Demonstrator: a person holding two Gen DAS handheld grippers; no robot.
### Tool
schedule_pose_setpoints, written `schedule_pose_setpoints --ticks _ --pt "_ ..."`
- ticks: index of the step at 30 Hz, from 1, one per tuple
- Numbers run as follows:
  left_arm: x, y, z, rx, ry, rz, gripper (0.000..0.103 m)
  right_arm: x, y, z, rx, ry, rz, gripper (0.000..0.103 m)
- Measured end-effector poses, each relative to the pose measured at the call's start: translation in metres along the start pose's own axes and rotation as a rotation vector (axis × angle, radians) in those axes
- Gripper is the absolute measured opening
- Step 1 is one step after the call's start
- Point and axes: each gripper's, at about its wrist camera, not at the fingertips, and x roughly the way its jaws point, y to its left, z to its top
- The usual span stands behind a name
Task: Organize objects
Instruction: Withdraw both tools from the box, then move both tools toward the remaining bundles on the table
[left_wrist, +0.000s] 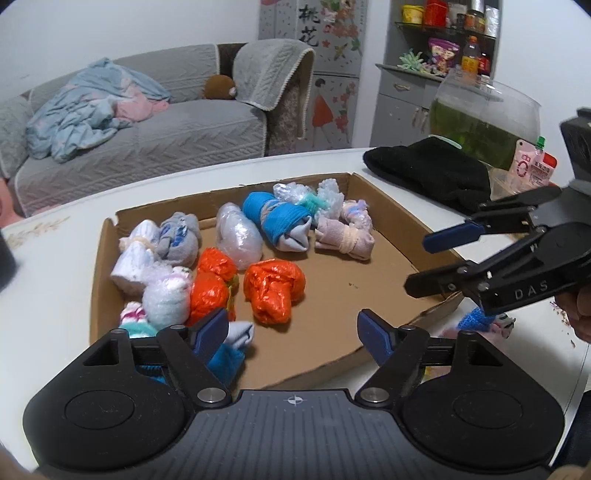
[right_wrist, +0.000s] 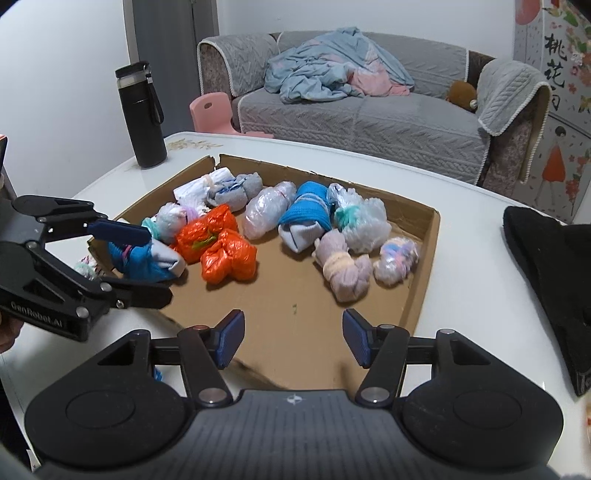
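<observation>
A shallow cardboard tray (left_wrist: 373, 254) (right_wrist: 295, 317) on the white table holds several rolled sock bundles, some bagged in clear or orange plastic (left_wrist: 273, 284) (right_wrist: 229, 258). My left gripper (left_wrist: 293, 328) (right_wrist: 147, 258) is open at the tray's near left corner, with a blue and grey sock bundle (left_wrist: 231, 343) (right_wrist: 147, 258) lying between its jaws. My right gripper (right_wrist: 293, 339) (left_wrist: 424, 262) is open and empty over the tray's front right edge. A small knitted blue bundle (left_wrist: 480, 319) lies on the table outside the tray, under the right gripper.
A black knit hat (left_wrist: 428, 173) (right_wrist: 554, 266) lies right of the tray. A glass fishbowl (left_wrist: 484, 118) and a pink pouch (left_wrist: 532, 166) stand behind it. A black flask (right_wrist: 142, 114) stands at the table's far left. A grey sofa (right_wrist: 369, 107) is beyond.
</observation>
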Motion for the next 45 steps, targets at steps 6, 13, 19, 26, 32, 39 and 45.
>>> schedule_pose_setpoints --ticks 6,13,19,26,32,39,45 --pt "-0.018 -0.001 0.003 -0.096 -0.007 0.069 0.084 -0.011 0.009 0.001 0.033 -0.02 -0.02 0.069" --pt "-0.04 0.002 0.0 -0.177 -0.023 0.148 0.086 -0.021 0.034 0.005 0.042 -0.038 -0.036 0.077" --pt "-0.054 0.01 -0.012 -0.215 -0.008 0.175 0.086 -0.025 0.045 0.002 0.075 -0.042 -0.047 0.08" --pt "-0.08 0.026 -0.041 -0.247 -0.021 0.202 0.087 -0.04 0.038 -0.014 0.131 -0.07 -0.062 0.086" --pt "-0.097 0.047 -0.074 -0.289 -0.037 0.247 0.088 -0.053 0.025 -0.045 0.177 -0.117 -0.097 0.087" --pt "-0.094 0.06 -0.1 -0.306 -0.023 0.273 0.089 -0.059 0.016 -0.079 0.177 -0.171 -0.141 0.087" --pt "-0.072 0.064 -0.092 -0.279 -0.026 0.26 0.089 -0.046 0.005 -0.09 0.202 -0.144 -0.168 0.087"
